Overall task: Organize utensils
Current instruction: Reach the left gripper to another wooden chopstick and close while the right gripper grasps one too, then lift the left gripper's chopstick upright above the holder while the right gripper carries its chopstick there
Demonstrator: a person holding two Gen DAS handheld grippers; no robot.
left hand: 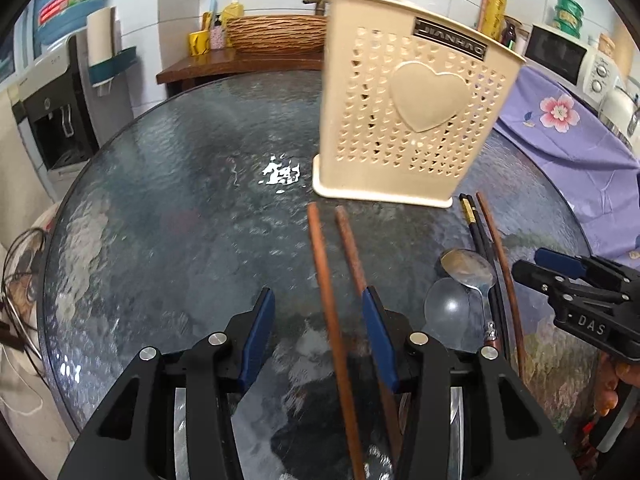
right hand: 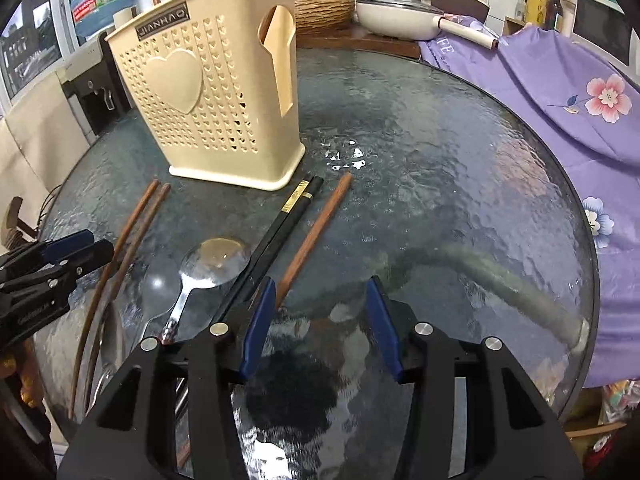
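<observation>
A beige perforated utensil holder [left hand: 408,108] with a heart stands on the round glass table [left hand: 180,200]; it also shows in the right wrist view [right hand: 216,92] with a wooden chopstick inside. Two brown wooden chopsticks [left hand: 332,296] lie in front of it, one running between my left gripper's [left hand: 318,308] open jaws. A metal spoon [left hand: 470,272], a clear spoon [left hand: 446,308], black chopsticks [left hand: 480,240] and one more brown chopstick [left hand: 500,256] lie to the right. My right gripper [right hand: 320,298] is open and empty, beside the brown chopstick [right hand: 316,232] and black chopsticks [right hand: 276,236].
A purple floral cloth [right hand: 560,92] covers things at the table's right. A woven basket [left hand: 276,34], a white pan [right hand: 396,16] and a microwave [left hand: 560,54] stand behind. A water dispenser [left hand: 52,92] stands at the left.
</observation>
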